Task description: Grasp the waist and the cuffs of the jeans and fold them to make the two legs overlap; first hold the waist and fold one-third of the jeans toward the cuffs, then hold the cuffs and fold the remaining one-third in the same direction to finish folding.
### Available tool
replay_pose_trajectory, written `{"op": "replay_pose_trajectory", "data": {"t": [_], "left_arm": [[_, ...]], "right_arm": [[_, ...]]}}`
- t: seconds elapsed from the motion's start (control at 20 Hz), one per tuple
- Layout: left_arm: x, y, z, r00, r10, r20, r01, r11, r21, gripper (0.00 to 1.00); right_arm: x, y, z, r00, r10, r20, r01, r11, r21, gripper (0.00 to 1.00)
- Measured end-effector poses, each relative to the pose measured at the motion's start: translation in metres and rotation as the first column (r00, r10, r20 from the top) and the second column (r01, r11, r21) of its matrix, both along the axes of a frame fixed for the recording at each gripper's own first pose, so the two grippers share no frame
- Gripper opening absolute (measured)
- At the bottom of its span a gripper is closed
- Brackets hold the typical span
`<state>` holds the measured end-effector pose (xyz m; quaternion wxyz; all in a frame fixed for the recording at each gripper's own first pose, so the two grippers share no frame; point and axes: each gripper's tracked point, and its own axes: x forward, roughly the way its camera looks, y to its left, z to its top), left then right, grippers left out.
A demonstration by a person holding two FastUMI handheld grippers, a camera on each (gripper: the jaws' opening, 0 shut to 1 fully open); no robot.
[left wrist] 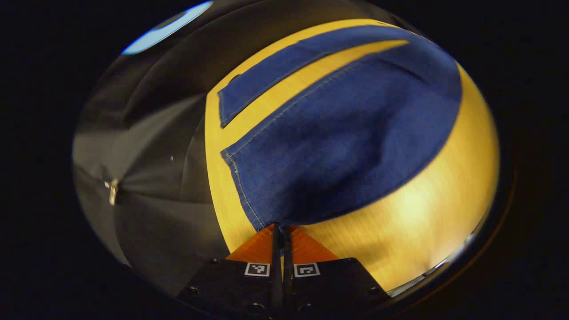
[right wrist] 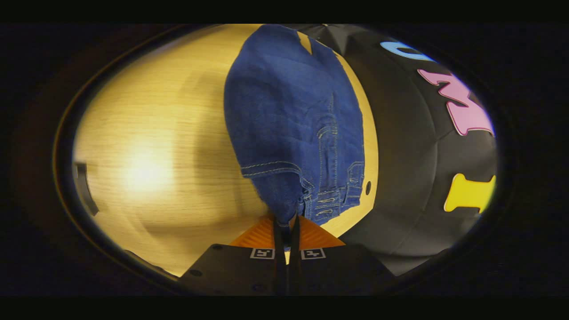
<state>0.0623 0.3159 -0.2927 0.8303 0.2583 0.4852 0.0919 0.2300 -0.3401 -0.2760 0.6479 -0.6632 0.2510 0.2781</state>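
Note:
Blue jeans lie on a light wooden table. In the left gripper view my left gripper is shut on the hem corner of the nearer leg, which rises off the table toward me. The other leg lies flat farther off, with a strip of wood between the two. In the right gripper view my right gripper is shut on the waistband edge of the jeans, lifting it. Stitched belt loops and a pocket seam hang just right of the fingers.
The table's edge runs close along the cuffs, with the black booth cloth beyond it. In the right gripper view the black cloth wall stands right of the jeans and bare wood spreads to the left.

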Motion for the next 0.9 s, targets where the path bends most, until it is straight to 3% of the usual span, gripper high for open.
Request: {"op": "replay_pose_trajectory", "data": {"t": [0.05,0.25,0.4,0.5,0.65,0.75,0.8,0.9], "left_arm": [[0.000,-0.004,0.004,0.999,0.033,0.021,-0.033,0.999,-0.028,0.10],[0.005,-0.009,0.019,0.993,0.083,0.081,-0.077,0.994,-0.074,0.06],[0.020,-0.020,0.053,0.978,0.131,0.161,-0.107,0.983,-0.149,0.05],[0.025,-0.021,0.075,0.957,0.202,0.209,-0.153,0.961,-0.230,0.10],[0.051,-0.019,0.117,0.918,0.285,0.276,-0.185,0.923,-0.338,0.06],[0.074,-0.013,0.133,0.904,0.315,0.291,-0.199,0.909,-0.366,0.05],[0.089,-0.006,0.136,0.901,0.317,0.297,-0.197,0.907,-0.371,0.06],[0.121,0.003,0.142,0.896,0.333,0.292,-0.203,0.895,-0.398,0.06]], "right_arm": [[0.003,0.001,0.008,1.000,-0.029,0.007,0.028,0.999,0.033,0.06],[0.019,0.009,0.039,0.995,-0.082,0.050,0.079,0.994,0.071,0.06],[0.038,0.017,0.073,0.983,-0.163,0.082,0.147,0.974,0.174,0.06],[0.061,0.031,0.102,0.966,-0.239,0.098,0.202,0.936,0.289,0.06],[0.103,0.043,0.132,0.935,-0.346,0.083,0.281,0.861,0.424,0.06],[0.132,0.046,0.142,0.910,-0.411,0.057,0.332,0.804,0.493,0.06],[0.148,0.046,0.144,0.896,-0.442,0.040,0.359,0.775,0.520,0.12],[0.176,0.046,0.140,0.862,-0.507,-0.012,0.427,0.713,0.556,0.06]]}}
